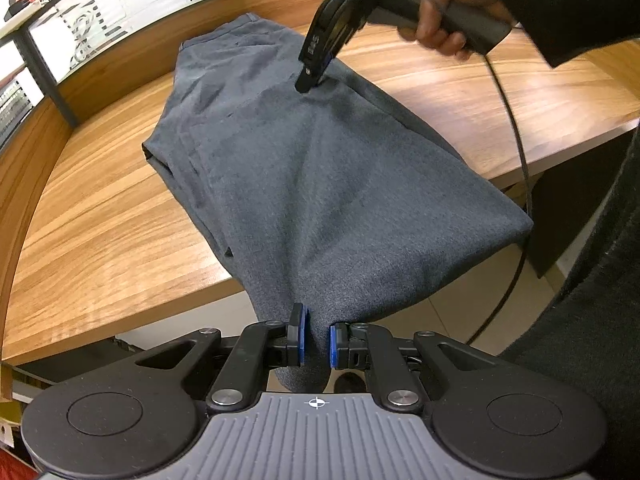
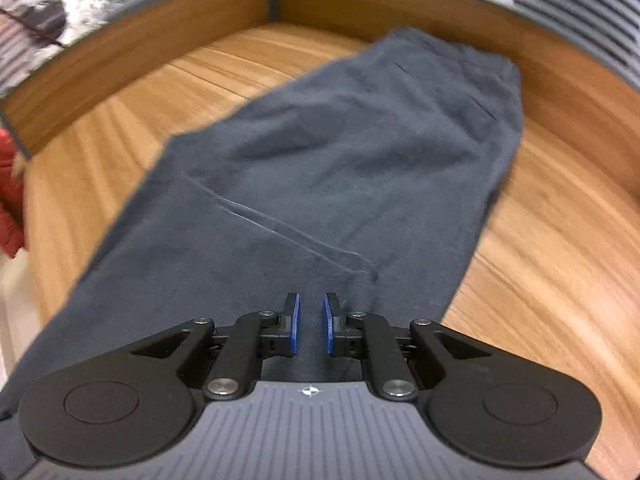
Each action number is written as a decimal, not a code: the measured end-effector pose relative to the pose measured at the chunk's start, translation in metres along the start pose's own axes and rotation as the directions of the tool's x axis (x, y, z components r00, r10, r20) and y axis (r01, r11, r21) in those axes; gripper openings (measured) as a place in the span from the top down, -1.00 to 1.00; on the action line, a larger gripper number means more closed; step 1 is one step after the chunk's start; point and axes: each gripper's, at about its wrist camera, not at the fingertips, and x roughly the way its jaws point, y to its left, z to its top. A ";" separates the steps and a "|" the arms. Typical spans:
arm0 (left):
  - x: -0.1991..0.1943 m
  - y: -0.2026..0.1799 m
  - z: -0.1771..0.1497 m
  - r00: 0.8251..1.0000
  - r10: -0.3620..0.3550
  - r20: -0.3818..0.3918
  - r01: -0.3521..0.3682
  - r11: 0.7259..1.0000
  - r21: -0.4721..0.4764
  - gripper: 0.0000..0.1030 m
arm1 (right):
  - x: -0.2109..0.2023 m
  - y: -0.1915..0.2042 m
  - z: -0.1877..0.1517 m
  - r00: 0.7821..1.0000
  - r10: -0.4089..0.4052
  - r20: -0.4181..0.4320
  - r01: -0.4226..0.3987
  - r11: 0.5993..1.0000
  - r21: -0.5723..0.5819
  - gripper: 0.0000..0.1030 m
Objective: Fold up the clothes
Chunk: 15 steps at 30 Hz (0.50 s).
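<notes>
Meanwhile my left gripper (image 1: 316, 336) had its jaws clamped on a bunched end of the grey trousers (image 1: 280, 152), which lay along the wooden bench (image 1: 100, 220); my right gripper (image 2: 311, 322) hovered above the cloth, jaws slightly parted, empty.

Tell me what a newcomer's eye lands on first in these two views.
The grey trousers stretch along the wooden table, their near end pulled off the front edge and pinched in the left gripper. The right gripper, in a person's hand, touches the cloth farther up; in its own view nothing sits between its blue pads.
</notes>
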 end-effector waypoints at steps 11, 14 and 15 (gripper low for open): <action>-0.011 0.008 0.017 1.000 0.001 0.004 -0.001 0.999 -0.038 0.75 | -0.089 0.043 -0.060 0.971 0.225 -0.081 -0.238 0.942 -0.238 -0.15; -0.018 0.009 0.025 1.000 0.020 0.012 -0.019 0.999 -0.027 0.75 | -0.106 0.065 -0.085 0.960 0.254 -0.121 -0.280 0.912 -0.300 -0.48; -0.020 0.008 0.028 1.000 0.027 0.014 -0.027 0.999 -0.023 0.75 | -0.110 0.072 -0.093 0.958 0.257 -0.129 -0.286 0.904 -0.317 -0.50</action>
